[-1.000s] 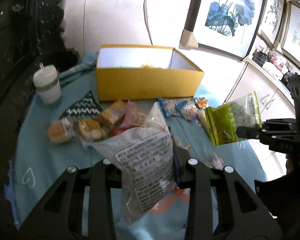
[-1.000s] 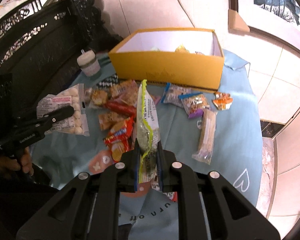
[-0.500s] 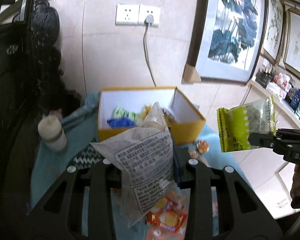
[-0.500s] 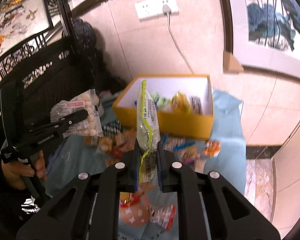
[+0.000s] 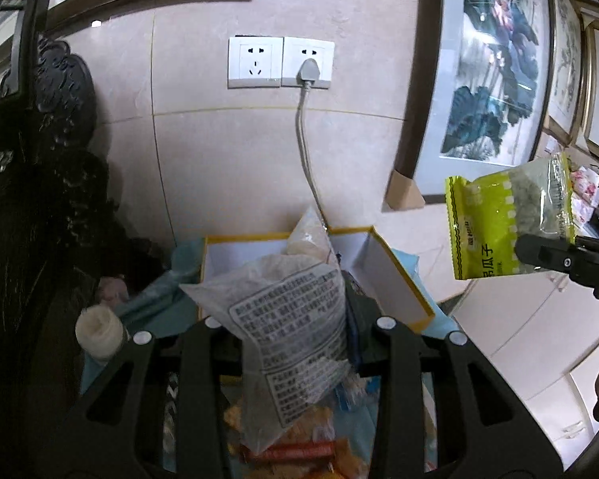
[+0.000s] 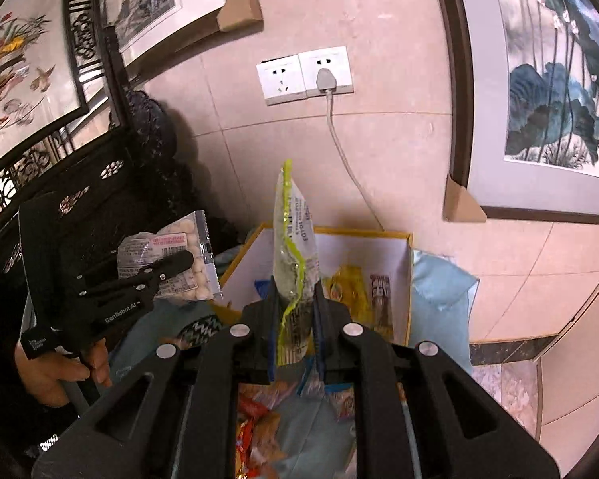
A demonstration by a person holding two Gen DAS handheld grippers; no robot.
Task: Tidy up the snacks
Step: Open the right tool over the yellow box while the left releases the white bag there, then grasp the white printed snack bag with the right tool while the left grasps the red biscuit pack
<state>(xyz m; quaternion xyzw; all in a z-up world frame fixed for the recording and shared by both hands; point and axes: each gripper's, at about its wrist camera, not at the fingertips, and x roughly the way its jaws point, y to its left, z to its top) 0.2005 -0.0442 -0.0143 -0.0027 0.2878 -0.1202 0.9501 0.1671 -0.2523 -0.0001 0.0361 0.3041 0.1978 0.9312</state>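
Snacks were up in the air in both tongs. The left tongs (image 5: pixel 295 319) were clamped on a clear packet of white balls (image 5: pixel 287 319), printed with black text on its back, held upright above the near edge of the yellow box (image 5: pixel 395 279). From the right wrist view the same packet (image 6: pixel 179 255) showed beside the left tongs (image 6: pixel 167 267), left of the box (image 6: pixel 339 239). The right tongs (image 6: pixel 295 311) were pinched shut on a green-edged seed packet (image 6: pixel 293 247), standing edge-on and tall over the box's open top; in the left wrist view that packet (image 5: pixel 503 219) hung at the far right, gripped by the right tongs (image 5: pixel 547 255).

Inside the box lay a yellow wrapper (image 6: pixel 349 291) and a brown-striped bar (image 6: pixel 381 299) against its right wall. Loose orange and red snack packs (image 5: pixel 299 439) lay on the bench near the tongs, on a pale blue cloth (image 6: pixel 439 279) that ran under the box. A white cup (image 5: pixel 100 331) stood at the left of the cloth. Behind the box rose a tiled wall with a double socket (image 5: pixel 279 62), a grey plug and cable (image 5: pixel 305 119) dropping toward the box, and a framed lotus painting (image 5: pixel 491 64) to the right. Dark carved furniture (image 5: pixel 40 159) filled the left.
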